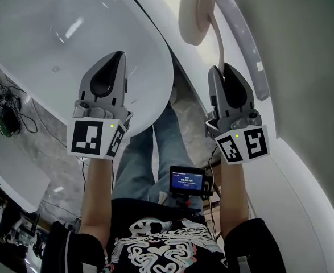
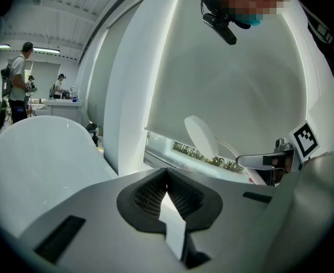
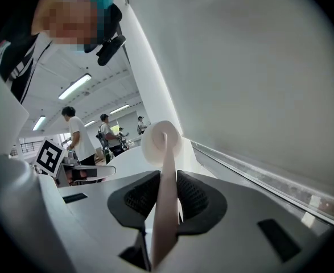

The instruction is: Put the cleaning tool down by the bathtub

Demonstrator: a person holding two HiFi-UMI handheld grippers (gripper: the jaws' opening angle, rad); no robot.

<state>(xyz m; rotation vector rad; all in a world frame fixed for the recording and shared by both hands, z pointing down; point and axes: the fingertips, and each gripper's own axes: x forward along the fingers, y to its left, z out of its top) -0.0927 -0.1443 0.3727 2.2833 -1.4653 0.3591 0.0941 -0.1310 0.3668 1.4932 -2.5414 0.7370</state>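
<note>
Your right tool (image 1: 221,68) is clamped on the pale handle of the long-handled scrubber (image 1: 203,16). The right gripper view shows both jaws pressed against the handle (image 3: 165,201), which runs up between them to the round head. The scrubber is in the air, not set down. It is to the right of the bathtub (image 1: 41,44), with its head reaching up past the tub's right rim, close to the white wall on that side. From these angles you can't tell whether the head touches the wall or only comes near it.

Your left tool (image 1: 116,56) hangs over the bathtub's near right edge. Its jaws are closed tip to tip with nothing between them, as the left gripper view (image 2: 167,172) shows plainly. From that view the bathtub (image 2: 36,158) curves away to the left, and the scrubber's head (image 2: 201,136) stands off to the right, with your right tool beyond it.

Below the bathtub in the head view, a small screen (image 1: 186,181) sits at your waist, between your forearms.
</note>
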